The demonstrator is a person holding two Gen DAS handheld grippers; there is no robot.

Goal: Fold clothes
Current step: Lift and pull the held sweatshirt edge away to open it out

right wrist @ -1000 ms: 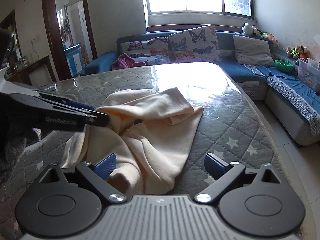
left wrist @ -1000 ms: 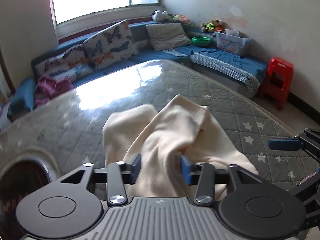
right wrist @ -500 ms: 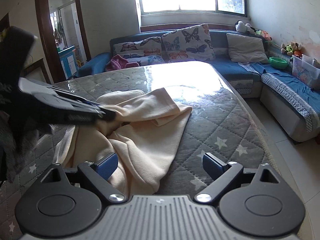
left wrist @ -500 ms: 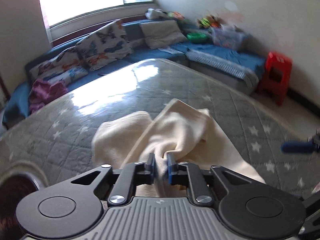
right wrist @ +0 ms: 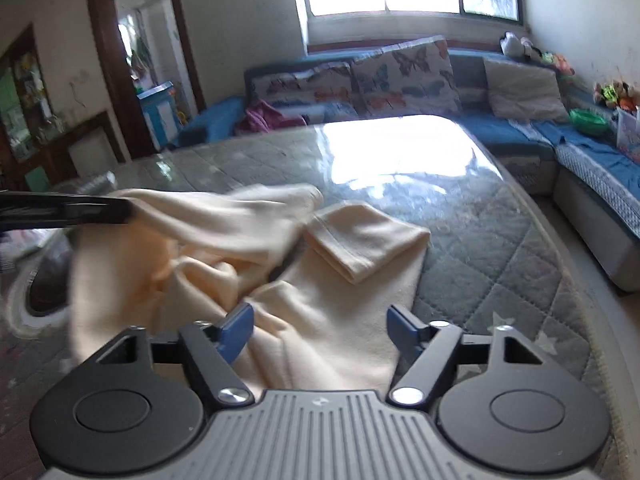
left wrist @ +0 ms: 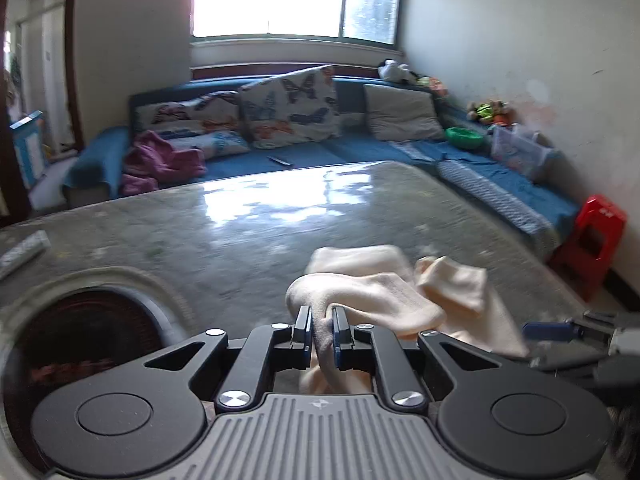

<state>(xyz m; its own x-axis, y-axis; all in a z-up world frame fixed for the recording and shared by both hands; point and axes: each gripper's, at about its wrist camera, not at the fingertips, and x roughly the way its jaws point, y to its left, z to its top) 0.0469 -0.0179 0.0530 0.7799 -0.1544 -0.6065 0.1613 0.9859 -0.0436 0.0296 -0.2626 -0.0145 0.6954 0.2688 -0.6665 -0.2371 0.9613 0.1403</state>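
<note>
- A grey quilted, star-patterned mattress (right wrist: pixel 500 248) carries the cream fleece garment (right wrist: pixel 328 320), bunched near its front edge.
- Left gripper (left wrist: pixel 321 330): jaws clamped on a raised fold.
- Right gripper (right wrist: pixel 320 330): jaws apart above the cloth.

The lifted part of the cream garment (right wrist: pixel 208 232) is smeared by motion blur in the right wrist view, and its lower edge is hidden behind the right gripper (right wrist: pixel 320 330). The left gripper (right wrist: pixel 68 210) is cut off by the frame's left edge there. The toys (left wrist: pixel 490 110) on the sofa are too small to be identified.
</note>
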